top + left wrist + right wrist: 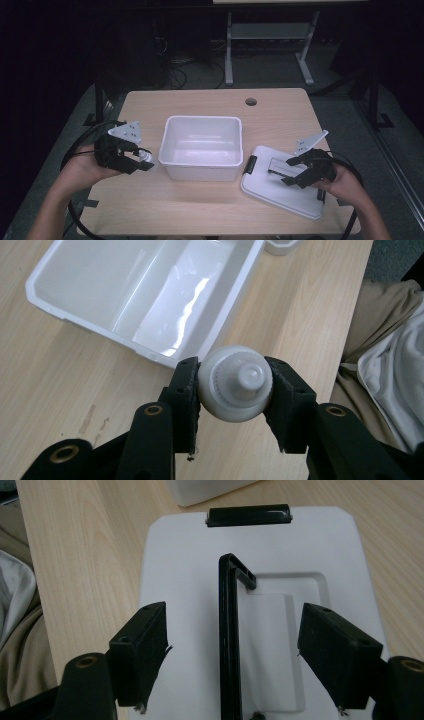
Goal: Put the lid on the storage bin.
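Note:
My left gripper (141,161) is shut on a small white round bottle (146,156), just left of the white bin (201,118) and lifted off the table. In the left gripper view the bottle (235,382) shows its ribbed cap end, pinched between both pads of the left gripper (235,390), with the bin (100,332) beyond. My right gripper (287,170) hovers open over the flat white lid (280,192). In the right gripper view the lid's raised black handle (227,630) stands between the wide jaws of the right gripper (232,645), touching neither pad.
The bin has nothing in it and sits mid-table. A black latch (250,164) marks the lid's end toward the bin (249,515). A round cable hole (251,101) lies at the table's far side. Cables trail off both front corners.

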Available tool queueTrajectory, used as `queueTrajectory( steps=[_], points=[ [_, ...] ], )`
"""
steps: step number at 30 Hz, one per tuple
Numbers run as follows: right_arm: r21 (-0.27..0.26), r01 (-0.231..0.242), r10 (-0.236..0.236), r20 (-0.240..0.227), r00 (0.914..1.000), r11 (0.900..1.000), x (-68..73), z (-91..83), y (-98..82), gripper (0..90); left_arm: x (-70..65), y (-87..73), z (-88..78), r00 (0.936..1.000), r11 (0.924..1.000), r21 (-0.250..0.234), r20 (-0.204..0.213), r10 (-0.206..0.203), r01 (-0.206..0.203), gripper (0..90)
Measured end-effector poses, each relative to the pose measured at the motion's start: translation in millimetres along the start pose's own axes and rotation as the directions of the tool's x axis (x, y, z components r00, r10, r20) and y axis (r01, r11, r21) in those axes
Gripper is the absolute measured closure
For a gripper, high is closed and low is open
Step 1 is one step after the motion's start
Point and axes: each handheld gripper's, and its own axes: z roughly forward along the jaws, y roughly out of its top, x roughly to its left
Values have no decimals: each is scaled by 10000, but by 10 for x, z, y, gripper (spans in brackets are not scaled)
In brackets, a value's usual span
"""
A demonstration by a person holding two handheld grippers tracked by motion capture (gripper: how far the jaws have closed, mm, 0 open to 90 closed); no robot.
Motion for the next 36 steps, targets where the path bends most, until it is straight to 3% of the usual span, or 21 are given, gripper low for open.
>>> queueTrajectory(
  steps=[18,24,36],
  points=[
    [-65,-95,95,92,9999,9999,-24,-97,-42,274,149,190,136,10000,9999,144,-77,31,-30,600],
    [-1,-124,124,68,9999,9999,-39,-92,-53,274,226,203,184,9996,9997,85,-153,-236,238,600],
    [110,-73,72,61,10000,9999,-62,-77,-46,274,330,255,330,9995,9993,216,-110,-294,296,601]
  ],
)
